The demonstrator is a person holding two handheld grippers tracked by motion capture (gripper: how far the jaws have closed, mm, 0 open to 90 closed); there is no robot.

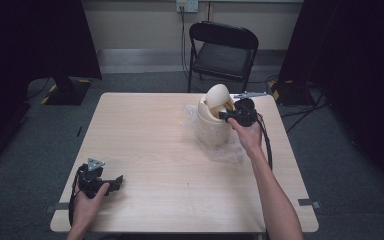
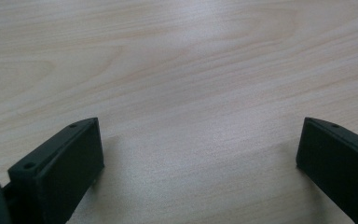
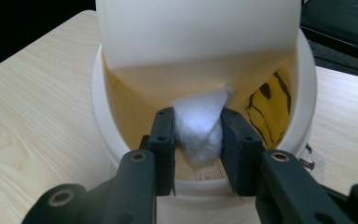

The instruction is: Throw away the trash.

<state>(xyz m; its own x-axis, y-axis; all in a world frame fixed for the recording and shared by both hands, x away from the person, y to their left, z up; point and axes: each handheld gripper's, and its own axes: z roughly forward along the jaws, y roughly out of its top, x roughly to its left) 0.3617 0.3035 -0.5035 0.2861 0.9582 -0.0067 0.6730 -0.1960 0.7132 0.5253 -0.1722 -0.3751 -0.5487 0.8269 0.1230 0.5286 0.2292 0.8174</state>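
Note:
A cream bin (image 1: 213, 127) with a swing lid (image 1: 218, 94) stands right of the table's middle. My right gripper (image 1: 231, 115) is at its mouth, shut on a white wad of tissue (image 3: 198, 127) held just under the tilted lid (image 3: 196, 35). Inside the bin (image 3: 303, 84) lies something yellow with black marks (image 3: 266, 105). My left gripper (image 1: 111, 183) rests near the table's front left corner, jaws wide apart with bare wood between them (image 2: 200, 154).
Clear plastic wrap (image 1: 225, 150) lies under and around the bin. A black folding chair (image 1: 223, 50) stands beyond the far edge of the table (image 1: 145, 130). Black stands and cables sit on the floor at both sides.

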